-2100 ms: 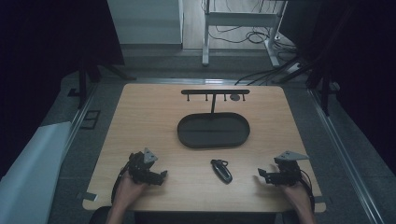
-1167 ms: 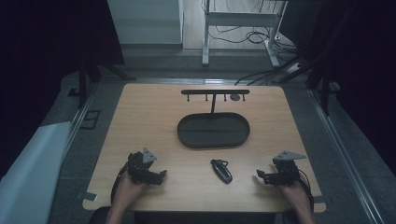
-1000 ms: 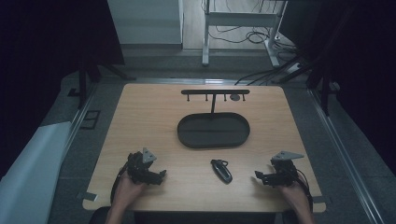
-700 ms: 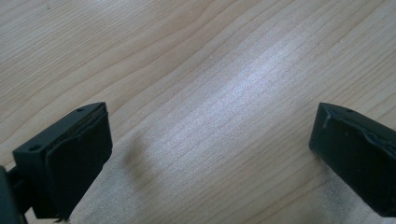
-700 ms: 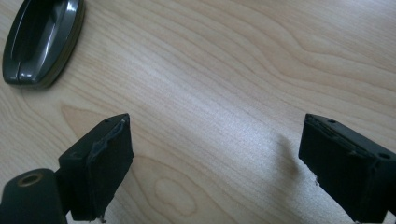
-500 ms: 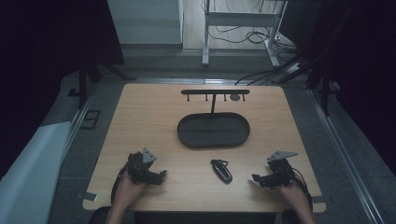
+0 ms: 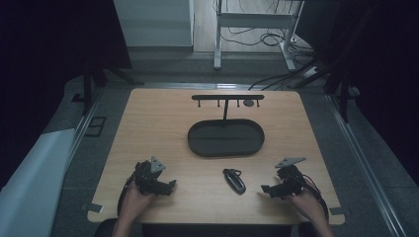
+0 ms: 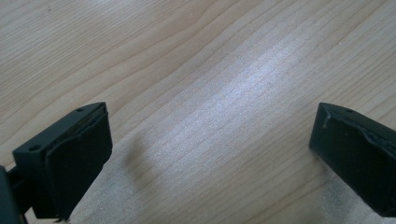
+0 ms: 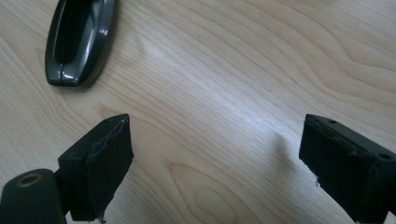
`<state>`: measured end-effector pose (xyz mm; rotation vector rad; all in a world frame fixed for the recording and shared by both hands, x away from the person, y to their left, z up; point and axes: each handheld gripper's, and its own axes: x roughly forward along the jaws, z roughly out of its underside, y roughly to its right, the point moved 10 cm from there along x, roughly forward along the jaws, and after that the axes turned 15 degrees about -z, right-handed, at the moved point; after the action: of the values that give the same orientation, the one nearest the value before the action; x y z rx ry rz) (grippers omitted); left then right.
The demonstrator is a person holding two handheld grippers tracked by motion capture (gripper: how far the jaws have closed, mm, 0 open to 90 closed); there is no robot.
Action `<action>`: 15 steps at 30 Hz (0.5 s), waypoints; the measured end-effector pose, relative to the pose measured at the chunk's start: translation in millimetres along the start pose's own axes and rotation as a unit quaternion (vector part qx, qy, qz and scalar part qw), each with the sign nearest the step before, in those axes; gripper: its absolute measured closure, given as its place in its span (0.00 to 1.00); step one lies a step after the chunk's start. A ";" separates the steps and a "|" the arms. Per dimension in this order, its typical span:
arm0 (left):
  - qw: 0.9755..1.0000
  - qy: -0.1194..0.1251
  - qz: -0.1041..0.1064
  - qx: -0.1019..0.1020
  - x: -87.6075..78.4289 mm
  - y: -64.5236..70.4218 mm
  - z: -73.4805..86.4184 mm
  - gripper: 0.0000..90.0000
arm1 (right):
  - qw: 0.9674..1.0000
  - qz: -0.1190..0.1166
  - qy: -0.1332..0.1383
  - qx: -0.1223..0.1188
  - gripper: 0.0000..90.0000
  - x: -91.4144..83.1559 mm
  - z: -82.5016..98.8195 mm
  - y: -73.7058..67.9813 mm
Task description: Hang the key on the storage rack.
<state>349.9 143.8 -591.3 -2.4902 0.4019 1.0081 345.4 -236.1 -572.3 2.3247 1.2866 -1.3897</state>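
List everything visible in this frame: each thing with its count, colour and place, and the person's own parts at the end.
Key fob: one, black, near edge of table, between the grippers, closer to the right one.
Oval tray: one, black, table centre.
Hook rack: one, black, on a post behind the tray.
Table: one, light wood.
Left gripper: one, black, jaws open, near-left of table.
Right gripper: one, black, jaws open, near-right, pointing toward the fob.
Hands: two, at the bottom edge, holding the grippers.

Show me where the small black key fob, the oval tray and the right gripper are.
small black key fob (image 7: 234,180), high view, middle of its body.
oval tray (image 7: 196,143), high view, left rim.
right gripper (image 7: 267,190), high view, between its fingers.
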 end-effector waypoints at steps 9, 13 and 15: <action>1.000 -0.002 0.000 0.002 -0.2 0.1 0.6 0.00 | 0.999 -0.006 -0.044 -0.024 0.12 10.6 -8.0 -9.8; 1.000 -0.003 0.000 0.007 -0.1 -0.1 1.0 0.00 | 0.997 -0.010 -0.068 -0.031 0.12 16.4 -9.1 -14.4; 1.000 -0.004 0.001 0.008 0.0 0.2 1.1 0.00 | 0.997 -0.013 -0.071 -0.031 0.12 17.3 -10.0 -15.9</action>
<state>349.1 144.1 -592.1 -2.4717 0.4077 1.0104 343.9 -210.8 -575.7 2.1336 1.3031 -1.4708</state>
